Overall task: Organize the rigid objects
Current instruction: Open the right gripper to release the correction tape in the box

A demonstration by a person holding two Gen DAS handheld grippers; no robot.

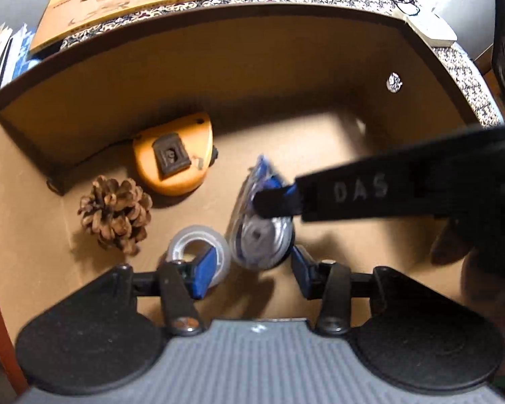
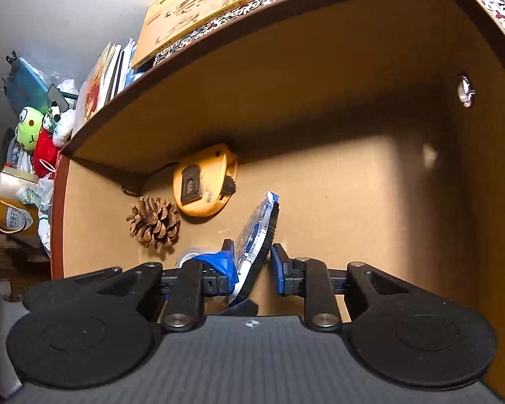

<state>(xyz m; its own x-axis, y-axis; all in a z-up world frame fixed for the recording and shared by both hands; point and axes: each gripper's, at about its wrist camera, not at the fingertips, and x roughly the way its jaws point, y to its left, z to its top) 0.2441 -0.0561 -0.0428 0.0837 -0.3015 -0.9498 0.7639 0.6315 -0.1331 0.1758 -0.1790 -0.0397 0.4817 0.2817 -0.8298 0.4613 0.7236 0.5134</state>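
— Clear plastic with blue inside: that's the correction tape dispenser (image 2: 257, 232), standing on edge on the floor of the cardboard box (image 1: 286, 67), between the pads of the right gripper (image 2: 252, 262). Is it actually held?

— I'd say so. In the right wrist view both blue pads press its flanks, so the right gripper is clamped on it. Its long axis runs from near to far, tipped a little rightward at the far end.

— And the left gripper (image 1: 249, 269)?

— Spread wide and empty, just near of the dispenser's round end. The clear tape roll (image 1: 198, 245) sits by its left pad (touching or not, I can't tell).

— What lies farther in?

— An orange tape measure (image 1: 175, 158) against the far-left wall, a pine cone (image 1: 116, 213) near it. The dispenser's right side is bare cardboard, so the right hand is the one placed to set it down.
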